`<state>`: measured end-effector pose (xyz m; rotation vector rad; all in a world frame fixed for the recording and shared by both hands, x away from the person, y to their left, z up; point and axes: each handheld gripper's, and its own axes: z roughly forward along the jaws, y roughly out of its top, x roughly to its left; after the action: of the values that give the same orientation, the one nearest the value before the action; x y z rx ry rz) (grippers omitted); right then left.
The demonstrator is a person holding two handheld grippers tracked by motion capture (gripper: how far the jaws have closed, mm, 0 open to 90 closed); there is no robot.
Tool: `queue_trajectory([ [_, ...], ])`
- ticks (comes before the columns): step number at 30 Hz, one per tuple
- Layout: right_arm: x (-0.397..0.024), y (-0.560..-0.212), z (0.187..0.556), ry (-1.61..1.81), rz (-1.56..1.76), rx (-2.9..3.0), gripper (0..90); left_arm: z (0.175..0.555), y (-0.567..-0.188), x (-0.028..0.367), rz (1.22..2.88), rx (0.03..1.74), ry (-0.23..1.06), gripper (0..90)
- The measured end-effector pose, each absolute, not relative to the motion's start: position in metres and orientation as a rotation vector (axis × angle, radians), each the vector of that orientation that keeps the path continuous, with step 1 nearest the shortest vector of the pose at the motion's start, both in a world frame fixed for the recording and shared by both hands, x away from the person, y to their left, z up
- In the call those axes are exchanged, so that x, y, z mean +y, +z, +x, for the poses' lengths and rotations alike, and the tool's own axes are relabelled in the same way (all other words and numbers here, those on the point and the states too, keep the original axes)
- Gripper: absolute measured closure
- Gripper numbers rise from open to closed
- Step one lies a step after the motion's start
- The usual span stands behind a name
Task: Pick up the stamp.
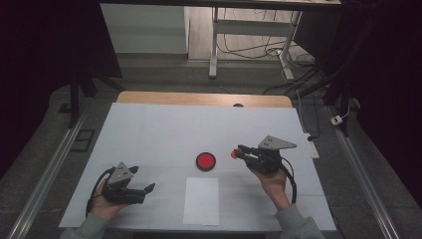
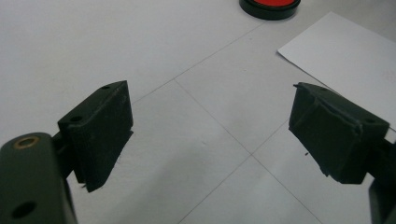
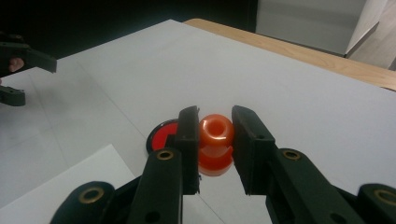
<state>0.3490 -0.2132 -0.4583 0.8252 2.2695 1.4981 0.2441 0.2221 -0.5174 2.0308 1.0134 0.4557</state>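
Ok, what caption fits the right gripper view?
Right claw pinching an orange stamp above a red ink pad.

From my remote seat this reads as a lab or recording room rather than a home: the counter [image 1: 149,124] ahead of my tongs is a wooden top under a plain white sheet with faint ruled lines. Beyond it stand a bare metal desk frame [image 1: 249,35] and loose cables [image 1: 278,84] on a grey floor, with a dark stand [image 1: 343,94] and a floor rail [image 1: 368,174] off to the right of the right tongs.

No readable text, labels, brands, numbers or signs on anything in view
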Motion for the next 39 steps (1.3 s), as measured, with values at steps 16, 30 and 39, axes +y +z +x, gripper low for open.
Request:
queue_trajectory([
  [16, -0.197, -0.457, 0.339, 1.525, 0.777, 2.310, 71.8, 0.244, -0.517, 0.222, 2.030, 1.015, 0.459, 13.8],
  [30, -0.179, -0.458, 0.329, 1.555, 0.722, 2.357, 71.8, 0.244, -0.517, 0.223, 2.029, 1.016, 0.456, 13.9],
  [39, -0.165, -0.462, 0.323, 1.580, 0.687, 2.398, 71.8, 0.244, -0.517, 0.222, 2.031, 1.016, 0.457, 13.9],
])
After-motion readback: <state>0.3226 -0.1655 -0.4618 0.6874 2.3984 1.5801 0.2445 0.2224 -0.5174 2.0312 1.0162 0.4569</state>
